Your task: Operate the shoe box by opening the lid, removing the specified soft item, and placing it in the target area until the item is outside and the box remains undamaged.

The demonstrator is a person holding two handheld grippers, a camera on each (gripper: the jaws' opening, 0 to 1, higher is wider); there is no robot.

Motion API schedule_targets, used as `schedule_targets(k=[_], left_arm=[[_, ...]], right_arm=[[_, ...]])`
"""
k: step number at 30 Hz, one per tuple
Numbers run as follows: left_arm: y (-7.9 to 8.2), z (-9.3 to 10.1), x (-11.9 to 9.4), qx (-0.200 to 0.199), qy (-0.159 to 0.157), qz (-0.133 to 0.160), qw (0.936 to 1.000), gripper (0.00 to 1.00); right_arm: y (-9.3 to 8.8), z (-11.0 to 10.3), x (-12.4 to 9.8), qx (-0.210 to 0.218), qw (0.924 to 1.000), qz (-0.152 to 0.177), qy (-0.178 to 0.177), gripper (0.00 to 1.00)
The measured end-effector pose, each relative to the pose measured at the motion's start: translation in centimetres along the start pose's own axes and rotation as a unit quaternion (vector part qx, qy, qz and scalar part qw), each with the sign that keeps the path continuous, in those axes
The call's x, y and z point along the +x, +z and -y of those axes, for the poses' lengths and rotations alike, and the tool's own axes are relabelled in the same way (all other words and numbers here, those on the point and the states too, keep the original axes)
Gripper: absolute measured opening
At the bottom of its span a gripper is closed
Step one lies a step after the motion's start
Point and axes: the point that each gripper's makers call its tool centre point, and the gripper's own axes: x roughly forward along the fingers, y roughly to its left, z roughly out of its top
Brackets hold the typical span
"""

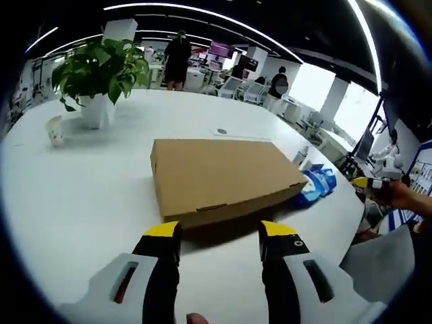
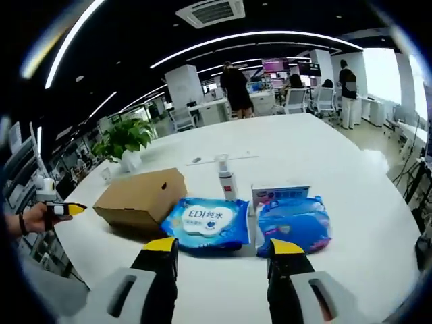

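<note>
Shoe box, lid shut; opening step not begun.
Left to right on the white table (image 1: 81, 202): potted plant (image 1: 100, 74), shoe box (image 1: 223, 177), blue wipe packs (image 2: 202, 224). Left gripper (image 1: 219, 233) faces the box edge, jaws wide, empty; right gripper (image 2: 223, 248) likewise. Next: catch the lid's front lip and lift.

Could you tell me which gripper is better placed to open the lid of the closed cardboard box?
Left, probably. The left gripper faces the closed brown cardboard shoe box with open jaws near its front edge. The right gripper faces the blue wet-wipe packs beside it.
</note>
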Motion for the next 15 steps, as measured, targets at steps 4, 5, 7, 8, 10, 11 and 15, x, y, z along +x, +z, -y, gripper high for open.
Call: schedule_targets(k=[4, 5, 7, 8, 10, 11, 15], left_arm=[[-0.1, 2.0, -1.0, 0.014, -0.003, -0.003, 0.9999, 0.61], [0.0, 2.6, -1.2, 0.013, -0.003, -0.001, 0.9999, 0.63], [0.0, 3.3, -1.5, 0.012, -0.001, -0.001, 0.9999, 0.69], [0.1, 3.7, -1.6, 0.012, 0.003, -0.001, 0.9999, 0.70], [-0.2, 4.4, -1.8, 0.022, 0.011, -0.004, 0.9997, 0.72], [-0.7, 4.9, -1.8, 0.033, 0.016, -0.010, 0.9993, 0.73], [-1.7, 6.2, -1.6, 0.028, 0.015, -0.018, 0.9993, 0.74]], right_arm=[[0.1, 1.0, -1.7, -0.021, 0.9997, 0.005, -0.007, 0.66], [-0.1, 1.0, -2.0, -0.028, 0.9996, 0.002, -0.008, 0.70], [-0.2, 1.0, -2.4, -0.037, 0.9993, 0.002, -0.004, 0.73], [-0.3, 1.1, -2.7, -0.038, 0.9993, 0.004, -0.005, 0.74], [-0.7, 1.4, -3.1, -0.032, 0.9995, 0.001, -0.007, 0.76], [-1.1, 1.6, -3.2, -0.027, 0.9996, -0.004, -0.010, 0.78], [-2.0, 2.2, -3.9, -0.006, 0.9998, -0.003, -0.020, 0.81]])
